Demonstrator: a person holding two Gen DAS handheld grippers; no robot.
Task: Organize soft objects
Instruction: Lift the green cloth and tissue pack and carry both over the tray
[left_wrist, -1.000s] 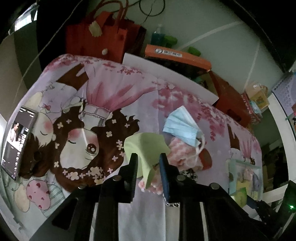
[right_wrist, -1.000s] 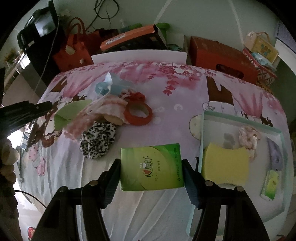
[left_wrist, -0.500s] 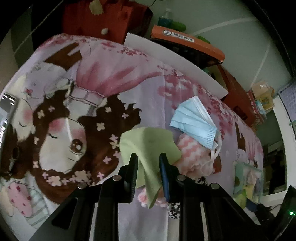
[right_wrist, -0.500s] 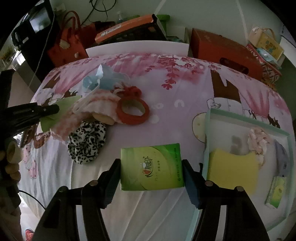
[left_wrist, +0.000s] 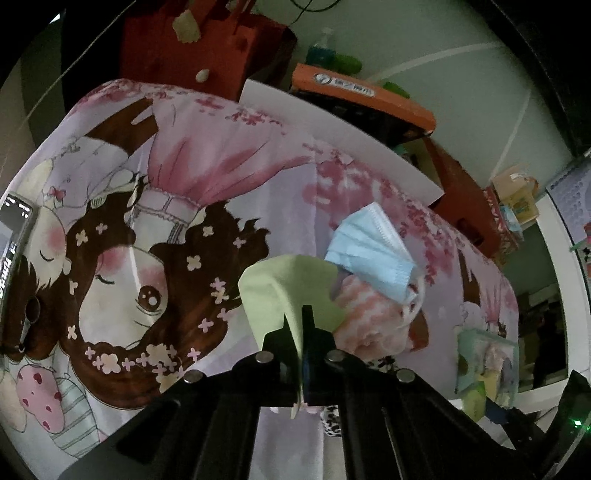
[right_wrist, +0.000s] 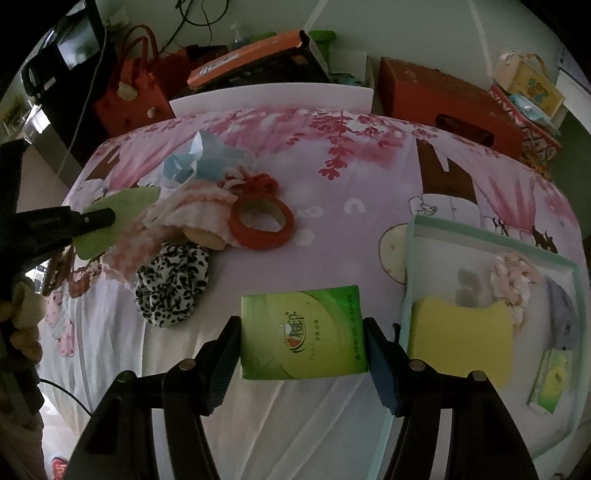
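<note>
The left claw (left_wrist: 303, 325) has been clamped on the cloth (left_wrist: 284, 291), which could be dragged loose by the pile beside it.

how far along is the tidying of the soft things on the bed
Partly done. The tray already holds a yellow sponge, a pink cloth and some smaller items. In hand: the right gripper grips a green tissue pack; the left gripper pinches a green cloth. Left on the bedspread: face mask, pink knit, leopard scrunchie, red band.

Green cloth (left_wrist: 291, 291) in left claw (left_wrist: 301, 325)
</note>
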